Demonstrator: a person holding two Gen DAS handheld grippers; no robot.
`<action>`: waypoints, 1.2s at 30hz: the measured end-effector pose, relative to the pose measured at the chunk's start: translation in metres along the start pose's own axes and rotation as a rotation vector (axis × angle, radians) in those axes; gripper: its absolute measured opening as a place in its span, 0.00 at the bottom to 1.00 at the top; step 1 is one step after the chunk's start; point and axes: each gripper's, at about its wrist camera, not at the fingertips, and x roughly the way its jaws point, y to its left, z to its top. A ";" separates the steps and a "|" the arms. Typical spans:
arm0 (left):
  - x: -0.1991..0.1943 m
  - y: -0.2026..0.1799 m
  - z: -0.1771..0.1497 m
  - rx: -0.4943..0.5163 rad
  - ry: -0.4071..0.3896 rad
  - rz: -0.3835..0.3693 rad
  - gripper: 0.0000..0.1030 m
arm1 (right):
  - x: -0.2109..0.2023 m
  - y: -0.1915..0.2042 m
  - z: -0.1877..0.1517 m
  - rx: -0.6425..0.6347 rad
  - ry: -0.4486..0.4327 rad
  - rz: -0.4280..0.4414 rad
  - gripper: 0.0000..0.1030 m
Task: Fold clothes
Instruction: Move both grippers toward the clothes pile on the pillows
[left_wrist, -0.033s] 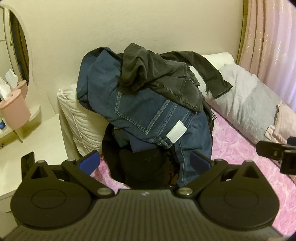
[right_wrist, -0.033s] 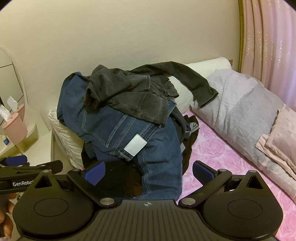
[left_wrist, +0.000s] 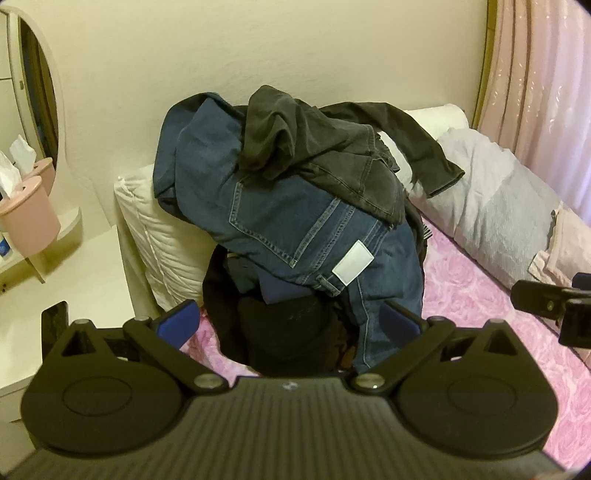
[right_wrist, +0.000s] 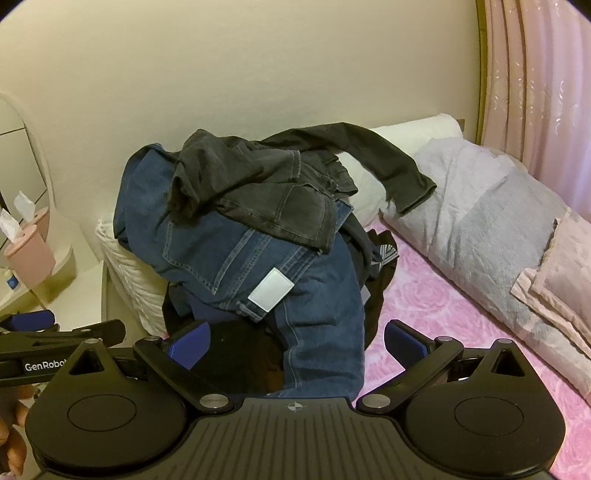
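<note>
Nothing moved since earlier frame; left tool (left_wrist: 290, 323) and right tool (right_wrist: 297, 345) released, facing blue jeans (left_wrist: 295, 229) heap.

Clothes pile (left_wrist: 295, 236) heaped unfolded on pink bedspread, leaning on white pillow at 9 o'clock. Blue jeans (left_wrist: 280, 218) mid-pile, back pocket and white patch showing, one leg hanging toward 6. Dark grey jeans (left_wrist: 325, 155) crumpled on top, one leg trailing toward 3. Black garments (left_wrist: 280, 332) underneath, type unclear, possibly several.

Blue jeans (left_wrist: 295, 229) under charcoal jacket (left_wrist: 325, 155); pink rose-patterned bedspread (right_wrist: 436, 317)
</note>
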 end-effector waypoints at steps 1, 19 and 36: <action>0.001 0.001 0.000 -0.003 -0.001 0.000 0.99 | 0.001 0.001 0.001 0.000 0.001 0.001 1.00; 0.015 0.008 -0.001 -0.030 -0.014 -0.024 0.98 | 0.019 0.003 0.005 -0.003 0.017 0.009 1.00; 0.022 0.001 0.000 -0.009 0.014 -0.012 0.98 | 0.028 -0.004 0.005 -0.007 0.043 0.014 1.00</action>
